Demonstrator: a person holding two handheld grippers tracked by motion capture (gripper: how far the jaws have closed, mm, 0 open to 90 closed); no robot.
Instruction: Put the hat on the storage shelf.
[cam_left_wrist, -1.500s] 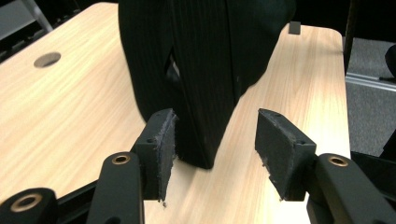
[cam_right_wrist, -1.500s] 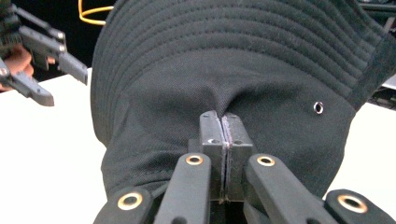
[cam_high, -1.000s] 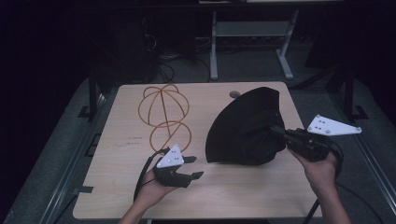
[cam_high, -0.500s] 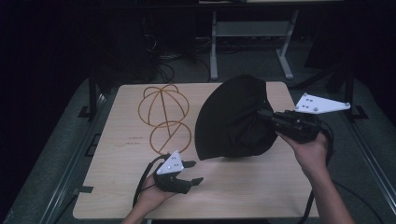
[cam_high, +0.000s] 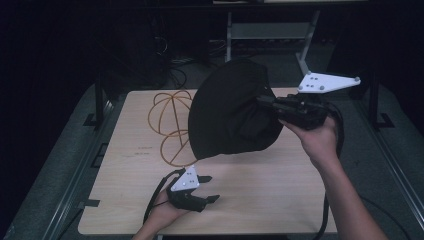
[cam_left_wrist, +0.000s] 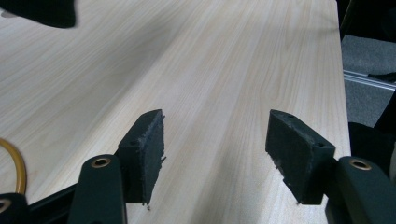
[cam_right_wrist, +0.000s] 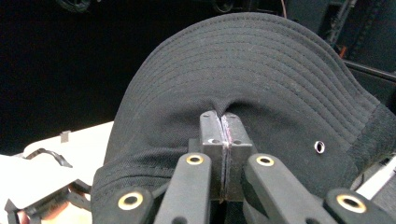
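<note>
Jaws parted wide over bare wood, my left gripper (cam_high: 207, 189) rests near the front edge of the pale wooden table (cam_high: 280, 200), holding nothing. Farther off, my right gripper (cam_right_wrist: 223, 135) has its jaws pressed together on the stitched brim of a black cloth bucket hat (cam_high: 227, 112), lifted clear above the table beside an orange wire-frame stand (cam_high: 172, 120).

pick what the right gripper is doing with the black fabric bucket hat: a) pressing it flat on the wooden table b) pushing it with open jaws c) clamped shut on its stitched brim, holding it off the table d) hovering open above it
c: the right gripper has its jaws shut together on the stitched brim of the black fabric bucket hat, which hangs lifted above the light wooden table.
</note>
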